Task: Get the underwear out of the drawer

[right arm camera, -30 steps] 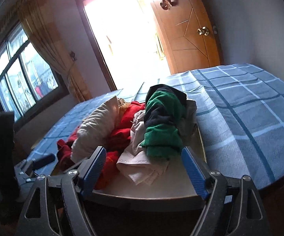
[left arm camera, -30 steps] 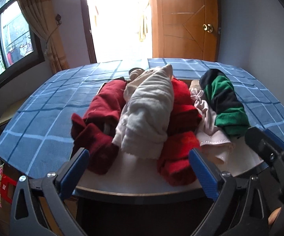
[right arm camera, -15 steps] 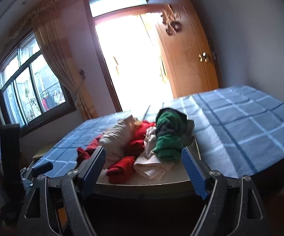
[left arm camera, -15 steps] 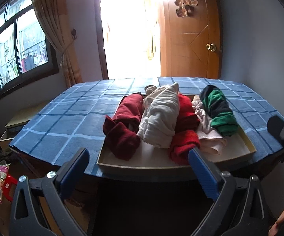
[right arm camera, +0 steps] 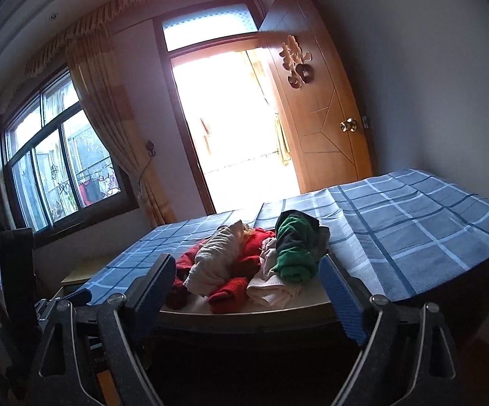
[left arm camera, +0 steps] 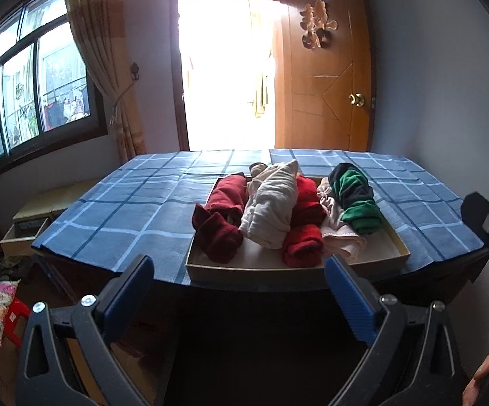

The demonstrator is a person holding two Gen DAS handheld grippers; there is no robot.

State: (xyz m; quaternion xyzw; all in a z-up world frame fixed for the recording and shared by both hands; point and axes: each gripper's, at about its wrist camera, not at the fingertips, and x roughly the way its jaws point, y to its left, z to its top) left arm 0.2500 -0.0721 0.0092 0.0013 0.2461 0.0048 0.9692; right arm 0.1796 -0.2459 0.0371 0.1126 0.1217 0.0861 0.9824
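The rolled underwear lies bunched in the shallow, pale wooden drawer [left arm camera: 400, 249] that sits on top of the blue checked cloth [left arm camera: 136, 209]. From your left-hand camera the pieces read left to right: a dark red roll [left arm camera: 220, 218], a cream-white roll [left arm camera: 273, 211] lying across the middle, a bright red roll [left arm camera: 305, 226] beside it, a pale pink folded piece [left arm camera: 340, 237], and a green and black roll [left arm camera: 357, 203] at the right end. They touch one another and rest on the drawer's floor, none lifted.

Your left gripper [left arm camera: 239, 292] hangs in front of the drawer's near wall, its blue-padded jaws spread wide with nothing between them. Your right gripper [right arm camera: 247, 287] is likewise released and holding nothing, set before the near wall of the drawer [right arm camera: 244, 316]; from its view the green and black roll [right arm camera: 295, 253] lies just ahead of the right pad, with the cream-white roll [right arm camera: 219, 258] and bright red roll [right arm camera: 230, 289] to its left.

Behind the cloth stands an open brown wooden door [left arm camera: 325, 77] with a brass knob, bright daylight in the doorway, and a dark-framed window [left arm camera: 31, 94] with a tied-back beige curtain [left arm camera: 105, 61] on the left wall.
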